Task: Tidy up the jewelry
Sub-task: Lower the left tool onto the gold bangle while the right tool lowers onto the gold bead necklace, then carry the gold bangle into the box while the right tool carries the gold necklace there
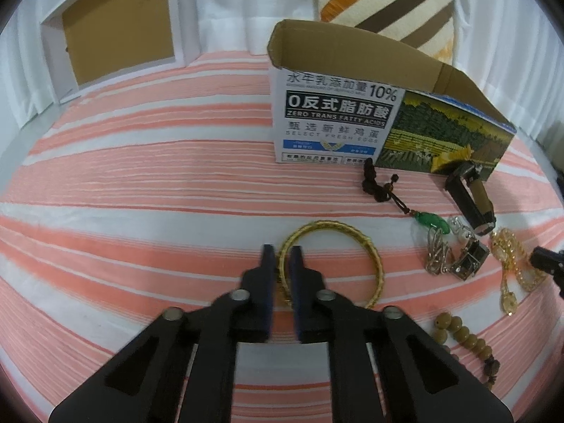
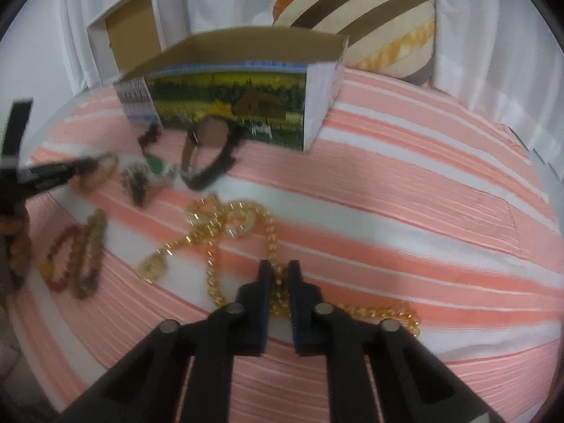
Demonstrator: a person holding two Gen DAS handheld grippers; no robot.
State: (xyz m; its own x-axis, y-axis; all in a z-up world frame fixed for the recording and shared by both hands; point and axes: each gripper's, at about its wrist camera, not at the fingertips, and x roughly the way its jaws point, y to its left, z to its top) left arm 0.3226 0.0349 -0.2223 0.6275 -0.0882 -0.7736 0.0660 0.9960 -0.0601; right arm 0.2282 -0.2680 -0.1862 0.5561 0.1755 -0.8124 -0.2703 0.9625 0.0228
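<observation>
You are near the start: almost all the jewelry lies spread on the striped bed [image 1: 141,183], and nothing can be seen inside the open egg carton box [image 1: 335,116], though its interior is mostly hidden from both cameras. A second open white box [image 1: 116,35] stands well behind it, near a striped pillow [image 1: 391,3], and looks bare inside. Of the pieces left to sort, the long gold chain necklace [image 2: 225,225] is the largest; your right claw [image 2: 279,276] has it between nearly closed fingers, apparently pinching a link, the rest trailing on the bed. The watch [image 2: 208,151] lies just in front of the carton box. Your left claw [image 1: 281,257] is pressed on the near rim of the gold bangle [image 1: 335,246], which rests flat on the bed. Still untouched are the wooden bead bracelets [image 2: 84,253], the green jade pendant on its dark cord [image 1: 431,222], and the small silver pieces [image 1: 454,253] beside it. Judging by this, both grasps are set and every item has yet to be boxed.
</observation>
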